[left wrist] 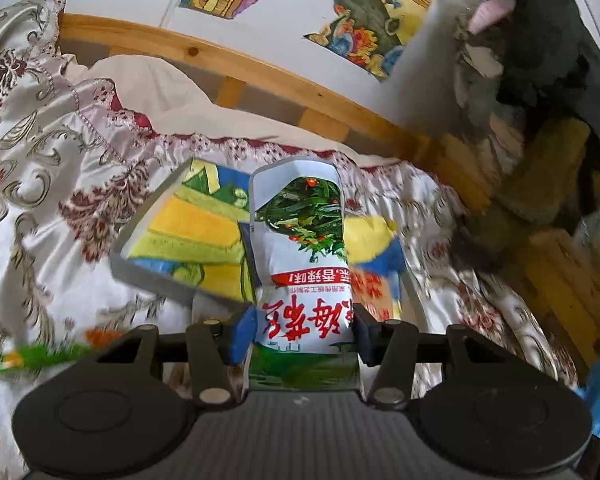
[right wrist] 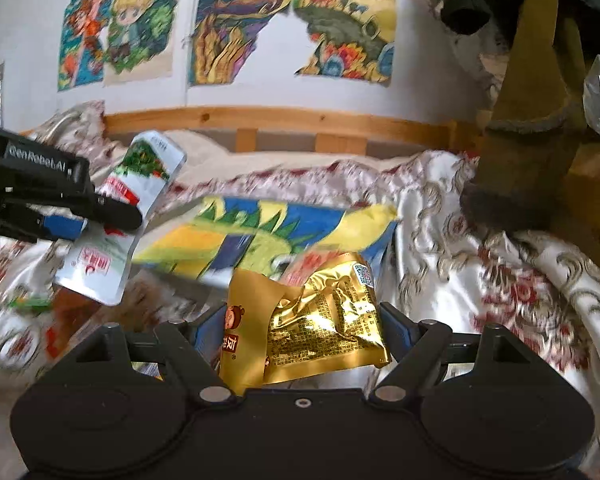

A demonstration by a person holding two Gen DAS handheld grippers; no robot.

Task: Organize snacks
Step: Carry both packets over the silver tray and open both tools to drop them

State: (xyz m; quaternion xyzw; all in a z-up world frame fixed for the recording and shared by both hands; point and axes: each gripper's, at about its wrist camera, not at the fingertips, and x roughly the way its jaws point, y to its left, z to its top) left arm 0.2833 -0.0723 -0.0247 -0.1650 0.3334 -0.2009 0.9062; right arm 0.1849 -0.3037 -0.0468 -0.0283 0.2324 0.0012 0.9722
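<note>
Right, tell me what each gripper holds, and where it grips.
Left gripper clamps the white seaweed packet across its lower half. Right gripper clamps the gold snack packet by its side edges.

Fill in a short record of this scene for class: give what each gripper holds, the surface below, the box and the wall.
left gripper: jaws closed on the white snack packet
right gripper: jaws closed on the gold snack packet
surface: patterned satin bedspread
box: colourful box lying on the bedspread, beyond both packets
wall: colourful drawings above a wooden bed rail
</note>
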